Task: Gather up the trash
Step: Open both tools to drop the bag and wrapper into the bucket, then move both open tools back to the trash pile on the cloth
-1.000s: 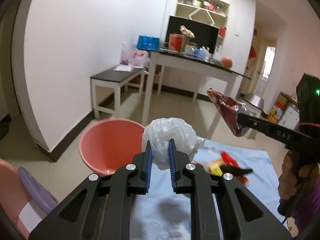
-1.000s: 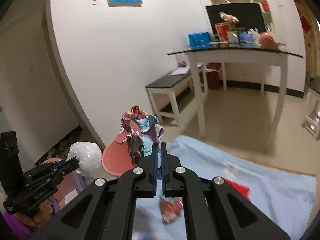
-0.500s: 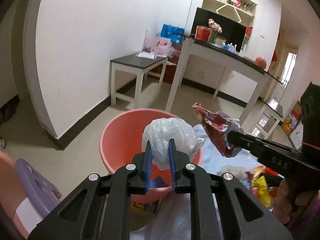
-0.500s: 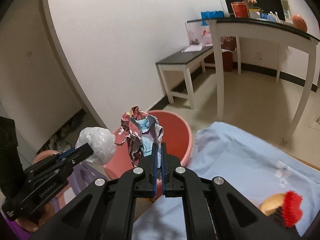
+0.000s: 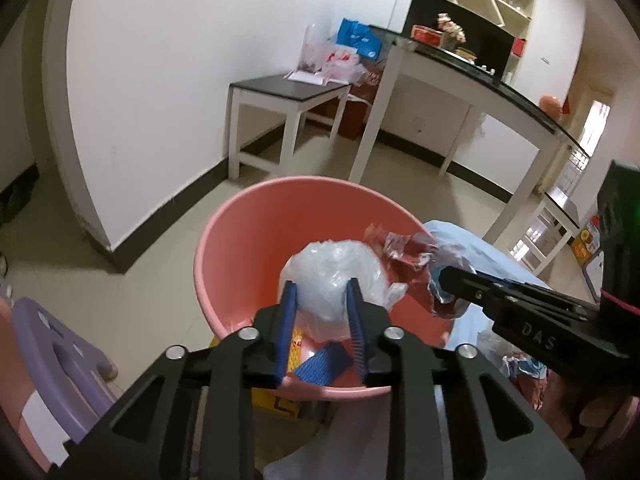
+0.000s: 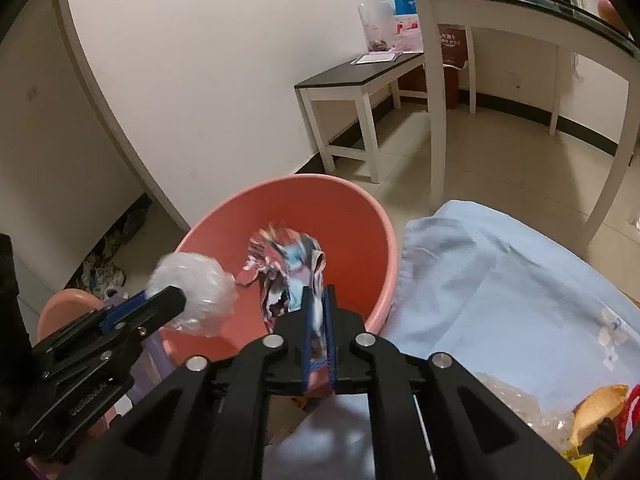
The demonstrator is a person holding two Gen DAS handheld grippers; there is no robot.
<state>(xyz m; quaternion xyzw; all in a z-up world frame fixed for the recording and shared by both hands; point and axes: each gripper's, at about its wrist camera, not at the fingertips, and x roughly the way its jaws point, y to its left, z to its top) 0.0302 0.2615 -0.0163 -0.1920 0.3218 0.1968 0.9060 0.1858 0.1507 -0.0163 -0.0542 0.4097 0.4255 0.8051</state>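
Trash over pink tub (image 5: 240, 240) now. Left gripper (image 5: 320, 300) jaws just been opening, clear plastic wad (image 5: 336, 276) between blue pads, seemingly loose. Right gripper (image 6: 318, 312) just cracked open a sliver, crumpled foil wrapper (image 6: 288, 264) between narrow jaws. Both feather-light, soft, springy, slick; best pinched at bunched middle. May cling to pads, judging by crinkle. Tub bottom mostly hidden: blue and yellow scraps (image 5: 320, 360) glimpsed only. More litter on blue cloth (image 6: 500, 280) cut off at corner. Beyond, bench (image 5: 288, 92), tall table.
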